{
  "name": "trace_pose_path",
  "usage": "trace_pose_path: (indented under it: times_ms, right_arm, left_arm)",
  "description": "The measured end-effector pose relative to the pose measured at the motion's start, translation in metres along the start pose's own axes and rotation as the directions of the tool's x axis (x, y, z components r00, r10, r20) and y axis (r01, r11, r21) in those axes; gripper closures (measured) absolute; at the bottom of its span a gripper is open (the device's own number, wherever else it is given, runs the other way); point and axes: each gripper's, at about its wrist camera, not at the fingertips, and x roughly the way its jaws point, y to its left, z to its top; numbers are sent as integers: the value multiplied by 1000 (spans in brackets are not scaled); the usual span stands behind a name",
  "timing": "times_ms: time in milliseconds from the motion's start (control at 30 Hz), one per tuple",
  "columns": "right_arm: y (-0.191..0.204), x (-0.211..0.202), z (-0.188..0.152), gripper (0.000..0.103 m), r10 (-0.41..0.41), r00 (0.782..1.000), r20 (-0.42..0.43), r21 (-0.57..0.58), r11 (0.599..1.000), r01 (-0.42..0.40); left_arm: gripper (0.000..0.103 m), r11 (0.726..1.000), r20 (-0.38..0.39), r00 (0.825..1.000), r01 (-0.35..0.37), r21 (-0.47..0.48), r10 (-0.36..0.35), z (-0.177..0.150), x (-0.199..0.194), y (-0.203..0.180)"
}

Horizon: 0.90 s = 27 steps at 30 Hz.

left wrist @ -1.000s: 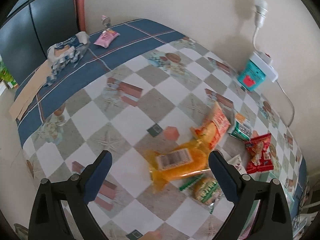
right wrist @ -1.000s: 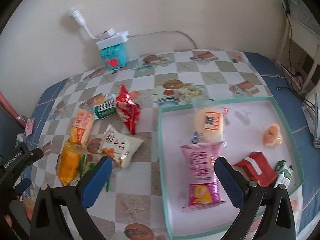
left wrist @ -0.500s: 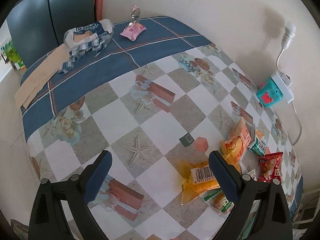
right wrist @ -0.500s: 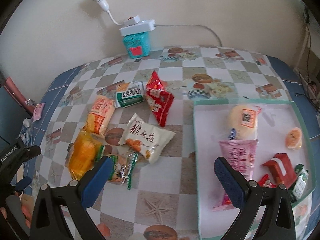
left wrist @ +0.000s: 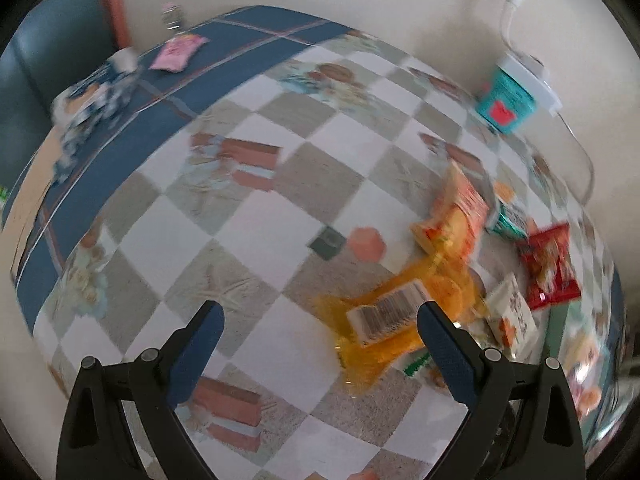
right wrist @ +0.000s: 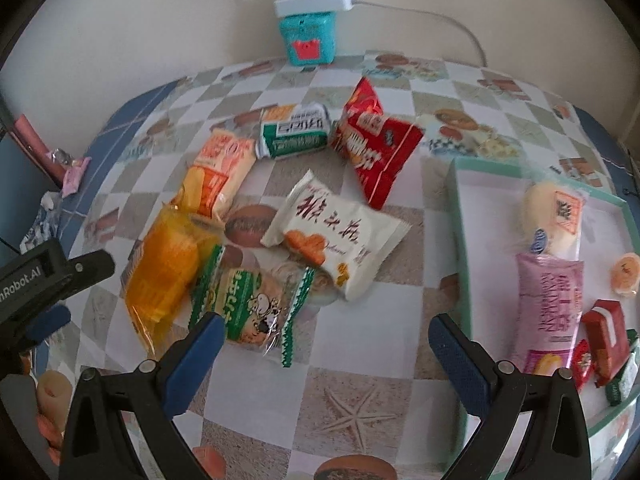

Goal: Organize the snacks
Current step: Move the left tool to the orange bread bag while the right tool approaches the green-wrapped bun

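With both the left gripper (left wrist: 318, 330) and right gripper (right wrist: 326, 338) spread empty, the yellow packet (left wrist: 394, 320) lying loose on the tablecloth (left wrist: 240, 216) is judged light, crinkly and slippery, best pinched across its flat middle.

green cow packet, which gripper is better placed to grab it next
Right gripper: it's open with the green cow packet lying just off its left finger. The open left gripper faces the yellow packet.
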Motion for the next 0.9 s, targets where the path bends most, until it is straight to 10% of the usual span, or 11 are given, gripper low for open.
trace_pose_path:
  times_ms: [433, 900]
  right_arm:
    - [-6, 11, -2, 0, -13, 999, -38, 14, 1000, 14]
    - [-6, 13, -3, 0, -10, 999, -49, 8, 1000, 10]
  left_arm:
    - [6, 966, -38, 997, 76, 246, -69, -9, 20, -49]
    - [6, 998, -48, 999, -6, 64, 9, 2, 37, -12]
